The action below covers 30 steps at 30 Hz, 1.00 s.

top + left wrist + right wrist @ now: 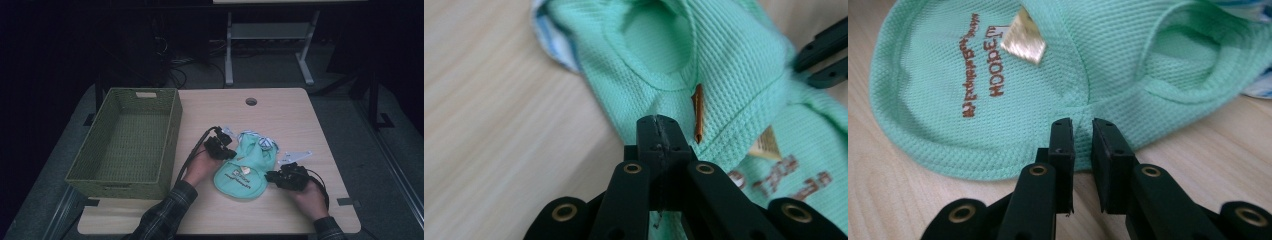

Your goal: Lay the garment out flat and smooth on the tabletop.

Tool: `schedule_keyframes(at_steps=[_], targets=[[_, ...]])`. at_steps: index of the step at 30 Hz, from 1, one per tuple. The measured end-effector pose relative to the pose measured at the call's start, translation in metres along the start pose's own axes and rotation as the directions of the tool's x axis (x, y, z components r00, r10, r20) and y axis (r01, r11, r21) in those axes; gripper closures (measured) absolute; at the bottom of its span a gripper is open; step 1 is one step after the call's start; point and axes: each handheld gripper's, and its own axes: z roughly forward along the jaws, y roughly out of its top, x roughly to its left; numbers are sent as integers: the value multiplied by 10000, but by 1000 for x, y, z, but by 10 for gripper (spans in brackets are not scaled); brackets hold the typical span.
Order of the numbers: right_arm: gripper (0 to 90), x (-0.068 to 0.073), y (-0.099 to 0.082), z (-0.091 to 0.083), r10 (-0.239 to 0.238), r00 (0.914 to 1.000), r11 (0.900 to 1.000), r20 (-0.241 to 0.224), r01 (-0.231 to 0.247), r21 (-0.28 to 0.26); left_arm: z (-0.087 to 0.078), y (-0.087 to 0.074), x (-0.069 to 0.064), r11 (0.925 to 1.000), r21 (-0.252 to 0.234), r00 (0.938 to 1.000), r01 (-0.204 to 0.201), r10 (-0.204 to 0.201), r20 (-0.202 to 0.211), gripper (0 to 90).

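While both of my hands rest on the pale wooden surface (295,120), the small mint-green garment (246,167) lies flat between them, near the front edge and a little right of the middle. My left claw (226,151) has its jaws pressed fully together on the garment's left edge; in the left gripper view (658,131) the tips meet with a pinch of the waffle-knit cloth between them, just beside a thin copper-coloured pin or toggle (698,114) that lies on the fabric. My right claw (272,176) sits at the garment's right edge; in the right gripper view (1082,131) its jaws stand a narrow gap apart with the hem seam running into that gap, and I cannot tell whether the pads actually press on it. Brown embroidered lettering (983,70) and a small gold label (1024,42) mark the rounded part of the cloth. A blue-and-white trimmed edge (265,144) peeks out at the garment's far end. To the left, a green woven basket (170,130) stands on the surface, its near wall close to my left forearm and its side wall near my left claw but apart from it. A round cable hole (251,101) sits in the surface toward the far edge, well apart from the cloth. Nothing lies between the garment and the basket except my own left hand (202,167) and the cable (192,150) trailing from its claw. Beyond the surface, the dark floor holds a grey table frame (270,45).
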Motion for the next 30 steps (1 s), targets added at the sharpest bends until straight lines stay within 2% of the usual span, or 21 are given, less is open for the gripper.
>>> schedule_keyframes(at_steps=[5, 6, 8, 11, 13, 14, 16, 18, 19, 21, 22, 25, 29, 30], targets=[[787, -2, 0, -1, 1, 9999, 10000, 141, -1, 25, -7, -8, 7, 9990, 271, 9988, 352, -342, -361, 898], [787, -2, -1, -1, -8, 9999, 10000, 134, 8, -10, -6, -12, 8, 9980, 551, 9988, 315, -293, -397, 898], [785, -3, -1, -1, -11, 9999, 10000, 154, 11, -4, -4, -15, 7, 9973, 688, 9991, 272, -250, -332, 896], [773, -2, 0, -1, 32, 9999, 10000, 143, -32, -9, -4, -14, 5, 9980, 592, 9993, 222, -203, -318, 886], [768, -2, 0, -2, -87, 9998, 10000, 188, 87, 4, -8, -12, 2, 9990, 423, 9991, 156, -138, -405, 849], [777, -2, 0, -4, -61, 9998, 10000, 185, 62, -32, -14, -9, 0, 9997, 189, 9990, 126, -118, -428, 836], [788, -1, 1, -6, 16, 9999, 9998, 103, -14, -183, -17, -8, -3, 10000, 35, 9993, 85, -83, -356, 844], [796, -1, 2, -7, -85, 9999, 9996, 101, 88, -269, -18, -8, -4, 10000, 16, 9996, 55, -54, -272, 891], [830, 1, 3, -8, -121, 9999, 9993, 0, 120, -340, -18, -9, -6, 10000, -43, 9999, -80, 79, -139, 896], [853, 2, 4, -8, -78, 9999, 9994, -79, 75, -347, -18, -9, -6, 9998, 91, 9997, -202, 203, -122, 897], [896, 2, 5, -9, -114, 9999, 9990, -110, 109, -426, -15, -11, -4, 9996, 210, 9998, -199, 201, -84, 897], [898, 2, 7, -8, -49, 9999, 9989, -145, 42, -466, -11, -14, -1, 9996, 267, 9999, -127, 129, -64, 897], [899, 0, 8, -3, 3, 10000, 9997, -32, -4, -246, -5, -17, 2, 9985, 545, 9999, -96, 101, -84, 897], [898, -1, 7, -1, 14, 10000, 10000, -5, -14, -39, -4, -18, 3, 9978, 654, 9999, -143, 148, -71, 897]])
